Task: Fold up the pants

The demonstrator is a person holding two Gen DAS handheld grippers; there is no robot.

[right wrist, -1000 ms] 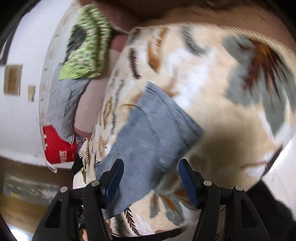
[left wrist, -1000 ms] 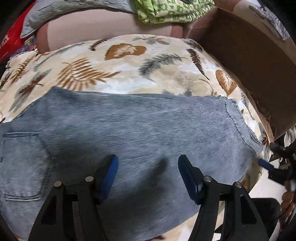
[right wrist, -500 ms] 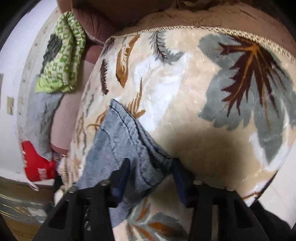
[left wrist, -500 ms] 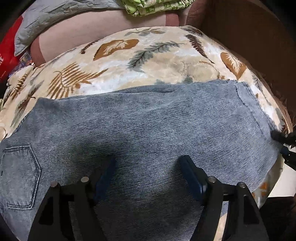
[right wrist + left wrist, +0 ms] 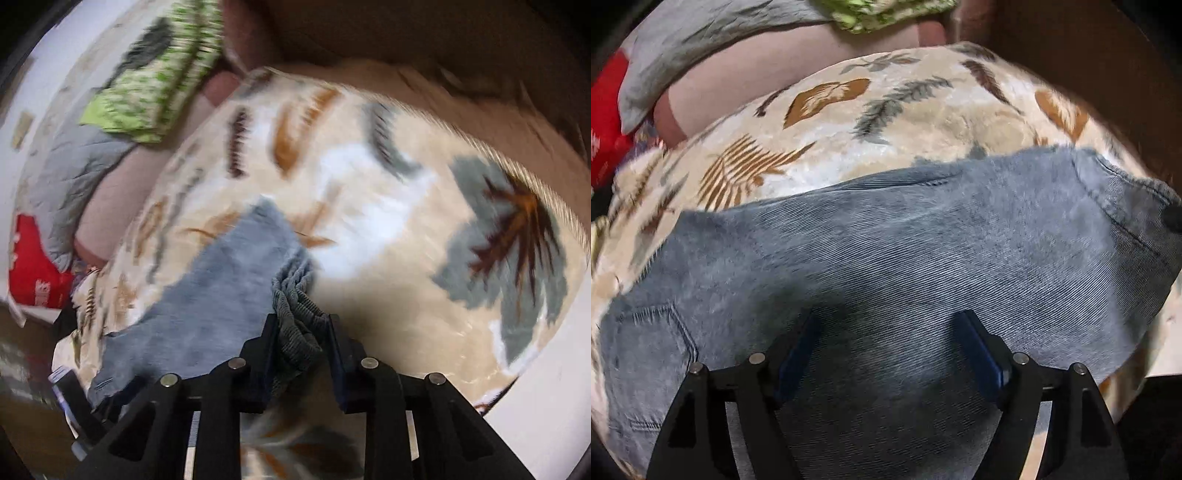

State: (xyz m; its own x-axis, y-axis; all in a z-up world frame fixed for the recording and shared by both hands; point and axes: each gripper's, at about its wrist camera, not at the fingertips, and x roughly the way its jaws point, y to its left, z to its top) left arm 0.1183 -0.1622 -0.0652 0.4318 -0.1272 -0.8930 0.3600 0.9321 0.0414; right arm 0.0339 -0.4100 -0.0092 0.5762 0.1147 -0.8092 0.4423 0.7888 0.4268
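Seemingly soft but weighty, the grey-blue denim pants (image 5: 905,251) lie spread across a leaf-print blanket (image 5: 886,122) in the left wrist view, with a back pocket (image 5: 650,350) low at the left and the stitched leg hem (image 5: 1126,206) at the far right. The left claw (image 5: 886,354) hangs over the middle of the cloth with its blue-padded fingers (image 5: 982,354) wide apart, gripping nothing. Denim like this probably drapes and sags instead of holding a shape, yet its ribbed weave should give the pads good friction, so slipping looks unlikely. In the right wrist view, which is blurred, the right claw (image 5: 301,332) is clamped on a bunched wad of the hem end, the fabric pleated between its fingers (image 5: 266,350), while the leg trails away left over the blanket. A pinch at the doubled, stitched hem seems sound, since it is thicker and stiffer than the single layer; the free claw would do best at the waistband or an outer seam. Beyond lie a green patterned cloth (image 5: 155,96) and a grey quilt (image 5: 70,177).
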